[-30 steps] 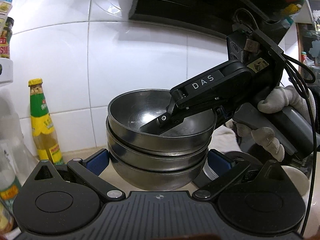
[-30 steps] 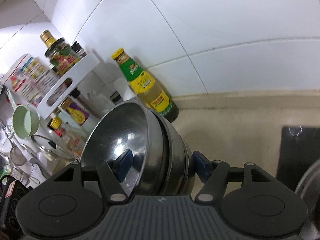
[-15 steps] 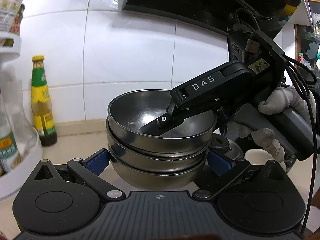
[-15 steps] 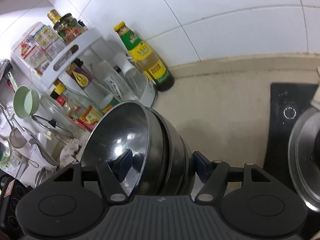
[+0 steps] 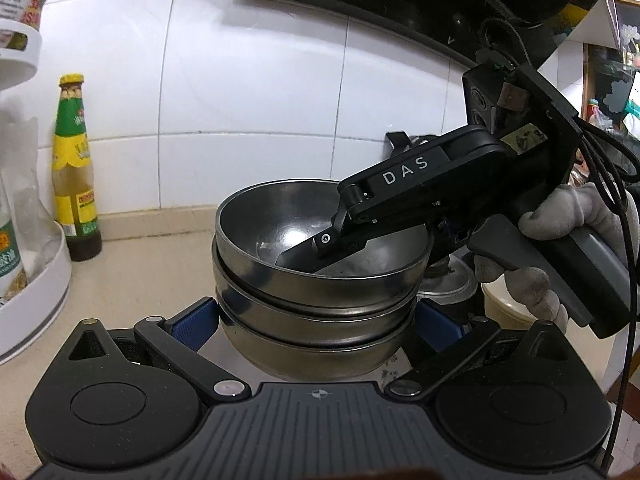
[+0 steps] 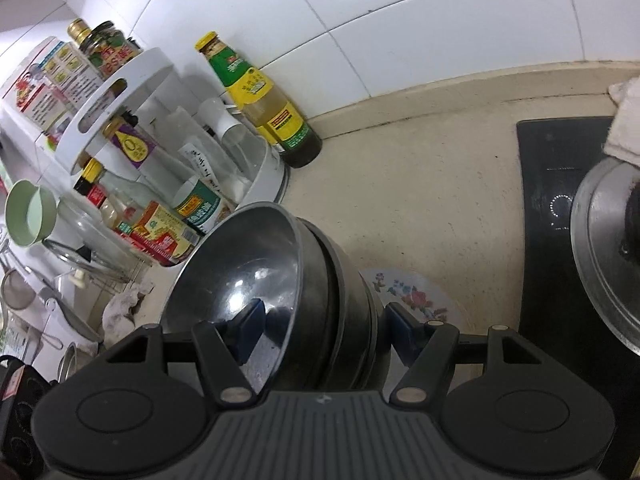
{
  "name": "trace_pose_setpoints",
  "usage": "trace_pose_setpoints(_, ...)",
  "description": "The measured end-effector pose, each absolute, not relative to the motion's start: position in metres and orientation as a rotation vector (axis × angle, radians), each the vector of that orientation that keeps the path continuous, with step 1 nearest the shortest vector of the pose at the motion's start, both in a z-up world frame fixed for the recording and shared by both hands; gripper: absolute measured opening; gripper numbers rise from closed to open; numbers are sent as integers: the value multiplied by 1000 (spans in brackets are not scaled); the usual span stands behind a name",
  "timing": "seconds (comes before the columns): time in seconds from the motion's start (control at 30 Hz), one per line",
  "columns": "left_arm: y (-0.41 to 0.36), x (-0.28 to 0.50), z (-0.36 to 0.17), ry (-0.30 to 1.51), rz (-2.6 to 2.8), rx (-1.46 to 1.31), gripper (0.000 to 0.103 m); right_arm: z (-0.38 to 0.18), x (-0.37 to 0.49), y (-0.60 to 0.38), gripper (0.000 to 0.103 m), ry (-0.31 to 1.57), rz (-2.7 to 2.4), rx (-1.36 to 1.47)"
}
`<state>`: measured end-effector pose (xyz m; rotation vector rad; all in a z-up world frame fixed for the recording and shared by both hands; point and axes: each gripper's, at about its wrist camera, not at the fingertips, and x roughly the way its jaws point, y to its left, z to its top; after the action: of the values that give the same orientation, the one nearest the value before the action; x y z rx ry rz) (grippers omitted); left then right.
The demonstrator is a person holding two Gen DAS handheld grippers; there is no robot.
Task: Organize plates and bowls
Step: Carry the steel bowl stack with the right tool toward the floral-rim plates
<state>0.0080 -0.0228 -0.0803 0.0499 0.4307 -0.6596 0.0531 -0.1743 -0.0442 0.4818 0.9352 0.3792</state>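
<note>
Stack of steel bowls nested, rigid, slick. Right gripper clamped over stack rim near floral plate; left gripper spread wide, cradling stack's sides, contact unclear

Bowl stack: base hidden behind left gripper body; whether it rests on the counter cannot be told. Right gripper: far finger mostly behind the bowls, contact unclear. Floral plate half covered by the stack. Pot lid cut by right edge. Rack cut by left edge. Bottle label print too small to read.
</note>
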Motion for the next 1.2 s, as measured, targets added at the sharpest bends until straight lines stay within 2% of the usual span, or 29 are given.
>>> trace_pose_setpoints(1.2,-26,1,-82,446,-623,57,103,-59,48,-169,64,915,318,460)
